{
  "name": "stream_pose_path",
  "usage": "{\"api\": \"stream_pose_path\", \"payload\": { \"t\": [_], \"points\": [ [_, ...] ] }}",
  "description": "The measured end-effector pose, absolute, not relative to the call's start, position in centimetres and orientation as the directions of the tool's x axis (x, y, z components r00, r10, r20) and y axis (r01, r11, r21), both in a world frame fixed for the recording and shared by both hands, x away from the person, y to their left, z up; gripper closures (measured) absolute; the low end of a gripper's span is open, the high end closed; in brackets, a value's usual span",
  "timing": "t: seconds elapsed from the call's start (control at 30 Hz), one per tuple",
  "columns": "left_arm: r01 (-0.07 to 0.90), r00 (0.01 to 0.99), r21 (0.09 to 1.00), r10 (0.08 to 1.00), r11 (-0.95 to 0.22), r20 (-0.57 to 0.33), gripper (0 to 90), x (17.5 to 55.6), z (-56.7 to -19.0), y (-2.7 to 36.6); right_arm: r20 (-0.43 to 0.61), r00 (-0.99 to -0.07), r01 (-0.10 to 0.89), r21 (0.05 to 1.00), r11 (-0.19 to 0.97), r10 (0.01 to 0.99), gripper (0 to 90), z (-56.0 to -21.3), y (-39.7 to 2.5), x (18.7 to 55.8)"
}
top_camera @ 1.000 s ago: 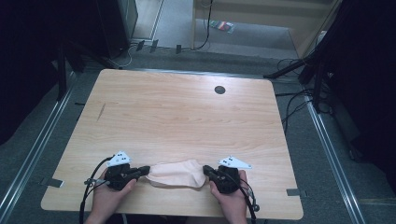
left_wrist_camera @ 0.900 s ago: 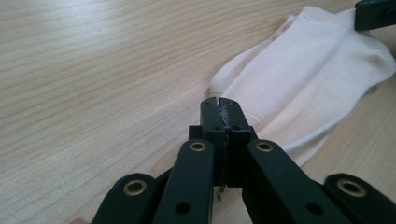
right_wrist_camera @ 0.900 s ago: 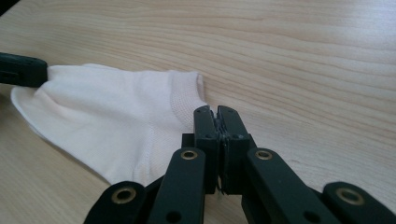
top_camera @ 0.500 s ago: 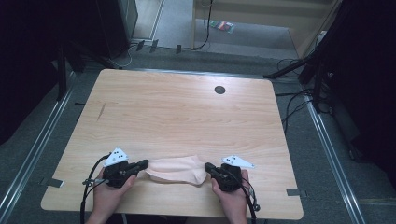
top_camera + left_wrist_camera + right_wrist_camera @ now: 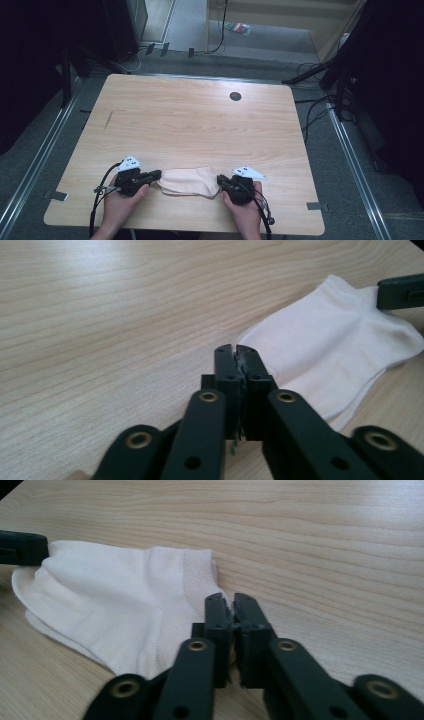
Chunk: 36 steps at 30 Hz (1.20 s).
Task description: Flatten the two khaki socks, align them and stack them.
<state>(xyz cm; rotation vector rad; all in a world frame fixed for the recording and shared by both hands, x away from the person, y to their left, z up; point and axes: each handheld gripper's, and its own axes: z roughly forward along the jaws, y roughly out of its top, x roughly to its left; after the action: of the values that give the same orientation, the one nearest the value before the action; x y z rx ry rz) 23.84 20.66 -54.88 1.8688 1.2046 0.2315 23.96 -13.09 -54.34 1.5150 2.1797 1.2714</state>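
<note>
A pale, cream-white sock [image 5: 187,181] lies flat near the table's front edge, stretched between my two grippers. My left gripper [image 5: 156,174] is shut on the sock's left end; in the left gripper view its jaws [image 5: 235,351] are pressed together with a bit of the sock's [image 5: 330,350] edge pinched between them. My right gripper [image 5: 220,179] is shut on the ribbed cuff at the right end; in the right gripper view the jaws [image 5: 229,600] close on the edge of the sock [image 5: 115,600]. Each view shows the other gripper's tip [image 5: 400,290] [image 5: 22,547] at the sock's far end.
The light wooden table [image 5: 200,125] has a small dark round hole [image 5: 235,96] near its back edge. Cables [image 5: 100,200] trail from both grippers over the front edge. Dark stands and cables stand on the floor around the table.
Both grippers have shifted slightly away from the front edge, with the sock between them. The sock now lies a little flatter and more stretched.
</note>
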Motion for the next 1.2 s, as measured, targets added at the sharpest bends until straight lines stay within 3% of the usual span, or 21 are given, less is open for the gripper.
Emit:
{"api": "stream_pose_path", "payload": {
  "t": [0.03, 0.07, 0.17, 0.23, 0.27, 0.3, 0.37, 0.57, 0.7, 0.83, 0.97, 1.1, 1.2],
  "points": [
    [0.647, 0.513, 0.748, 0.810, -0.147, -0.284, 70.1, 23.8, -54.9, 20.7, 0.294, -0.456, 0.670, 0.735, 0.106, 0.840, 75.1, -54.3, -13.1, 24.0],
    [0.636, 0.502, 0.760, 0.820, -0.134, -0.275, 65.1, 23.7, -54.8, 20.8, 0.298, -0.459, 0.653, 0.752, 0.090, 0.837, 69.3, -54.1, -13.2, 23.7],
    [0.584, 0.484, 0.810, 0.825, -0.057, -0.291, 63.3, 23.2, -53.7, 21.5, 0.291, -0.461, 0.630, 0.772, 0.078, 0.838, 69.4, -53.6, -13.3, 23.4],
    [0.537, 0.492, 0.843, 0.819, -0.020, -0.295, 72.1, 22.7, -52.9, 21.7, 0.286, -0.472, 0.602, 0.796, 0.067, 0.834, 72.6, -53.1, -13.3, 22.9],
    [0.522, 0.517, 0.852, 0.803, -0.023, -0.296, 72.1, 22.5, -52.5, 21.5, 0.288, -0.473, 0.597, 0.800, 0.063, 0.833, 75.1, -52.8, -13.2, 22.7],
    [0.517, 0.541, 0.855, 0.788, -0.035, -0.295, 79.3, 22.5, -52.5, 21.2, 0.299, -0.494, 0.595, 0.801, 0.066, 0.816, 80.7, -52.7, -12.6, 22.5],
    [0.544, 0.583, 0.826, 0.774, -0.147, -0.246, 83.0, 22.8, -53.1, 19.3, 0.295, -0.531, 0.602, 0.791, 0.109, 0.794, 83.8, -53.1, -11.6, 22.4],
    [0.617, 0.569, 0.757, 0.787, -0.216, -0.240, 82.1, 23.8, -55.0, 18.6, 0.260, -0.523, 0.652, 0.735, 0.184, 0.812, 88.4, -54.8, -10.1, 22.6],
    [0.578, 0.603, 0.767, 0.778, -0.278, -0.173, 73.2, 23.5, -55.0, 19.2, 0.286, -0.522, 0.674, 0.715, 0.184, 0.804, 90.0, -55.1, -10.5, 23.1],
    [0.568, 0.635, 0.767, 0.751, -0.299, -0.178, 61.1, 23.2, -55.0, 19.9, 0.265, -0.516, 0.668, 0.720, 0.189, 0.815, 90.0, -55.0, -10.3, 22.9],
    [0.534, 0.646, 0.801, 0.742, -0.269, -0.181, 55.6, 22.3, -54.3, 20.6, 0.274, -0.506, 0.675, 0.717, 0.178, 0.817, 90.0, -55.0, -10.3, 22.9],
    [0.524, 0.697, 0.804, 0.683, -0.279, -0.217, 69.0, 21.8, -54.0, 20.7, 0.270, -0.504, 0.671, 0.720, 0.176, 0.820, 90.0, -55.1, -10.3, 22.9],
    [0.521, 0.722, 0.776, 0.669, -0.356, -0.178, 69.1, 21.6, -54.5, 19.8, 0.253, -0.495, 0.664, 0.727, 0.174, 0.832, 90.0, -55.1, -10.3, 22.9]
  ]
}}
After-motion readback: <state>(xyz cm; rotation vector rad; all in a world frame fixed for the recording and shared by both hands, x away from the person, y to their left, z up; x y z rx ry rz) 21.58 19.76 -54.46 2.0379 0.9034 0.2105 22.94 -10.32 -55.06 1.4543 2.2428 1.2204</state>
